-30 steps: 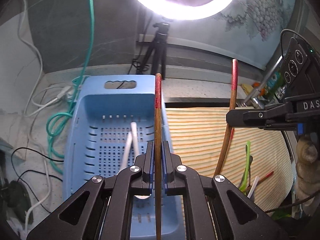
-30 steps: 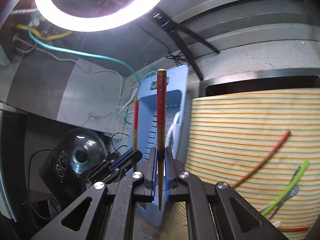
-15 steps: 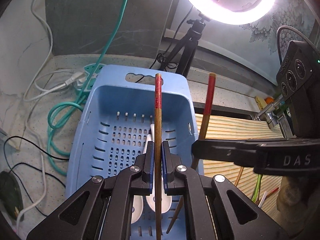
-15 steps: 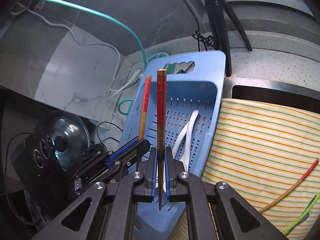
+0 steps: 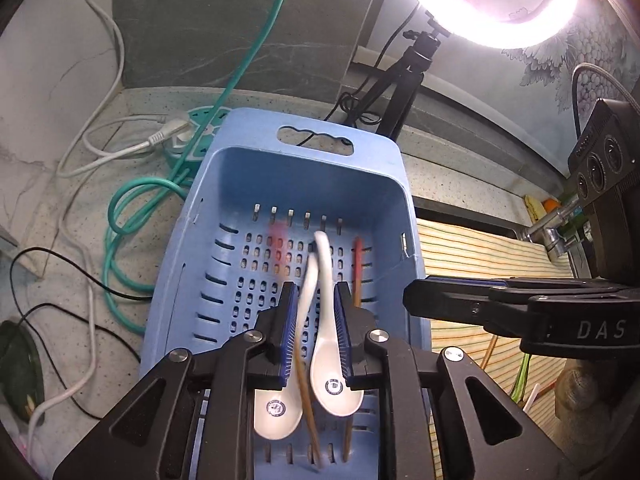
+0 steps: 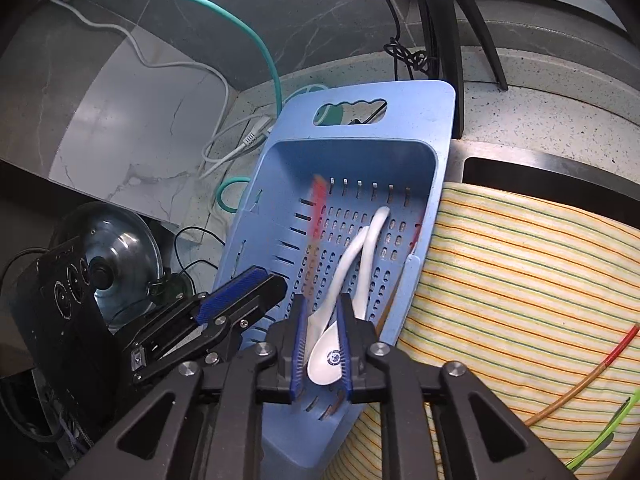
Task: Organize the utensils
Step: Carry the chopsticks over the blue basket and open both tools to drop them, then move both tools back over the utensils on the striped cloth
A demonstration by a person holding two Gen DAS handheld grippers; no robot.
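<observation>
Speckled counter (image 5: 448,168), blue basket (image 5: 304,176), cables (image 5: 132,200) (tangled), striped cloth (image 6: 520,264)

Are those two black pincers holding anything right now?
No. The left gripper and right gripper have just been opening, and the chopsticks they carried now lie loose in the blue basket beside the white spoons.

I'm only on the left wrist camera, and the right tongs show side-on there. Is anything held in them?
Observer: No. The right tongs have just been opening and grip nothing; only the white spoons lying in the blue basket show through the gap.
Operator: What's left on the cloth?
Observer: A red-tipped chopstick lies on the striped cloth, with a green utensil near it.
</observation>
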